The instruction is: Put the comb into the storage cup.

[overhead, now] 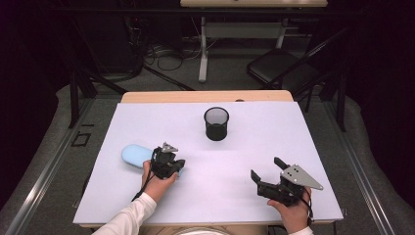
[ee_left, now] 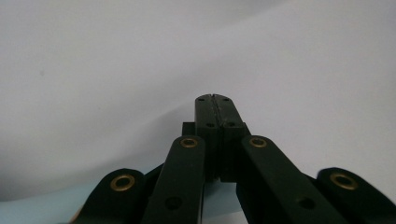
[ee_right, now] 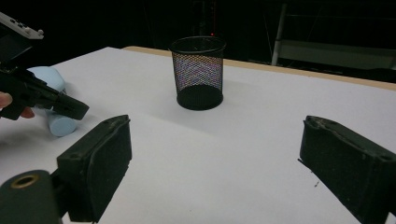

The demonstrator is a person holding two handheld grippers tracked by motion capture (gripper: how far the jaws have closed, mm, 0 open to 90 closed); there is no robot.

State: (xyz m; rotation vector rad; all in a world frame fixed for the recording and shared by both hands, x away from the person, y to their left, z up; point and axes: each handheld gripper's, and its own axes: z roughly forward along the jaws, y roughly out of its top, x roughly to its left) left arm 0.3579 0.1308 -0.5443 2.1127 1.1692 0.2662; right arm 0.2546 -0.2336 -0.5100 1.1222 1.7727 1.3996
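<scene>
A light-blue rounded case (overhead: 133, 154) lies on the left half of the white table (overhead: 244, 147). My left gripper (overhead: 180, 164) hangs over the case's right end, jaws pressed together with nothing between them. In the left gripper view its shut tips (ee_left: 215, 99) point out over bare white table, with a strip of the blue case (ee_left: 37, 205) under its body. A black mesh cup (overhead: 216, 123) stands upright mid-table toward the back. Near the front right, my right gripper (overhead: 267, 169) is open and empty. In its own view, the right gripper (ee_right: 215, 135) faces the cup (ee_right: 198, 72), with the case (ee_right: 58, 123) and the left gripper (ee_right: 70, 107) at left.
The table's wooden back edge (overhead: 205, 96) lies just behind the cup. Beyond it are a desk frame (overhead: 203, 54), floor cables (overhead: 166, 54) and a black chair (overhead: 279, 68). The person's sleeve (overhead: 129, 218) comes in at the bottom left.
</scene>
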